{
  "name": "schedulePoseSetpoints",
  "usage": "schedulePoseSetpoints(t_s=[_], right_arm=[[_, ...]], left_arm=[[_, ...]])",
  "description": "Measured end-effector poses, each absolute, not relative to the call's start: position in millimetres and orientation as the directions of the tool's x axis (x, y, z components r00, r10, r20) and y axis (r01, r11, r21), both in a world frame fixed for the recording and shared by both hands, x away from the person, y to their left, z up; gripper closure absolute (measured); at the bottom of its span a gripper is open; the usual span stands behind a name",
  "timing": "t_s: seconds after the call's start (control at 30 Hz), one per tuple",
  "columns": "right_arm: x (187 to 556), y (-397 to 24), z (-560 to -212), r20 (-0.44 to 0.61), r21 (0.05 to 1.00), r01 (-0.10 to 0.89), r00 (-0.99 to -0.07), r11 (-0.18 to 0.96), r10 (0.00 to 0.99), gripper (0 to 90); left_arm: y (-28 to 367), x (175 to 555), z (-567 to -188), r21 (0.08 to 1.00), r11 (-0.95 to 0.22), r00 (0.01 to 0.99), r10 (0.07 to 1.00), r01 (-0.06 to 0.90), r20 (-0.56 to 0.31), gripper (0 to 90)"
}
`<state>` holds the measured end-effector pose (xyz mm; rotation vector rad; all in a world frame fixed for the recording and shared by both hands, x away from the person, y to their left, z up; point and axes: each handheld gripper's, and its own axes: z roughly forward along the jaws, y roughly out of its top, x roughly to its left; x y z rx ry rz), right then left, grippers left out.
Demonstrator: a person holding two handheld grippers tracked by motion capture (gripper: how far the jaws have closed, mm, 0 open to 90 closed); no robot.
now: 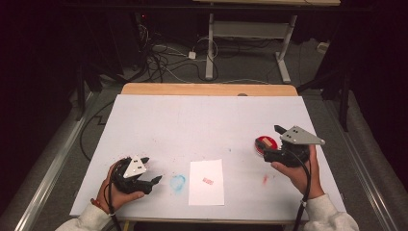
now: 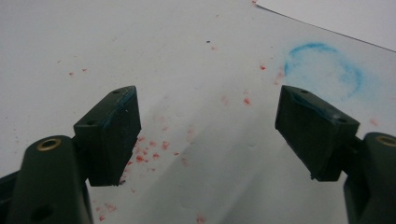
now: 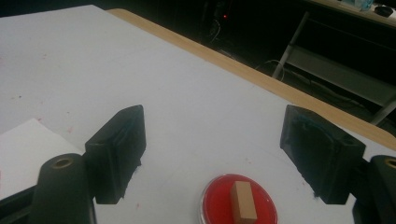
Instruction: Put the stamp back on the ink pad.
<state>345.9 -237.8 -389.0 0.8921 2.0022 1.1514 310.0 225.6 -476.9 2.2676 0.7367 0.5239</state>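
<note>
The stamp (image 3: 243, 201), a small wooden block, stands in a round red ink pad (image 1: 266, 144) on the right side of the table (image 1: 202, 120), and in the right gripper view we see it low between the two jaws, with nothing touching it. It is the one thing inside that shallow dish; the red ink surrounds it on all sides.

Our right gripper (image 1: 276, 143) hovers just beside the ink pad with its jaws spread wide and holding nothing. Our left gripper (image 1: 153, 172) rests low at the near left of the table, well apart from the pad, its jaws likewise spread and empty.

Between the two grippers lies one white sheet of paper (image 1: 207, 182) bearing one small red stamp mark (image 1: 208, 181). Just left of the sheet we see one blue ring stain (image 1: 177, 182), which also shows ahead of the left jaws in the left gripper view, among scattered red specks (image 2: 149, 149). A red smear (image 1: 265, 179) marks the cover right of the sheet.

Nothing lies between the right jaws and the stamp. Beyond the table's wooden far edge we see cables (image 1: 159, 57) on the floor and the white legs of another desk (image 1: 250, 33).

We count one stamp, one ink pad, one sheet, two grippers.
</note>
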Motion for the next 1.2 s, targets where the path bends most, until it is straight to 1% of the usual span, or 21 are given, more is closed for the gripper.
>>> schedulePoseSetpoints(t_s=[0.2, 0.4, 0.97, 1.2], right_arm=[[336.3, -239.8, -387.4, -0.215, 0.895, 0.214, -0.563, 0.392, 0.798, 22.8], [326.9, -242.3, -388.3, -0.254, 0.885, 0.192, -0.562, 0.423, 0.787, 22.9], [308.4, -255.7, -401.7, -0.295, 0.871, 0.166, -0.577, 0.462, 0.762, 23.2], [303.3, -261.8, -409.1, -0.289, 0.875, 0.166, -0.574, 0.455, 0.766, 23.3]], left_arm=[[224.7, 310.2, -477.0, 0.712, -0.607, 0.76, 0.63, 0.354, 0.16, 21.8], [224.6, 310.3, -477.3, 0.712, -0.606, 0.76, 0.63, 0.355, 0.158, 21.8], [224.0, 309.8, -476.8, 0.711, -0.608, 0.759, 0.63, 0.353, 0.162, 21.8], [224.8, 309.5, -476.6, 0.714, -0.605, 0.759, 0.631, 0.352, 0.161, 21.8]])
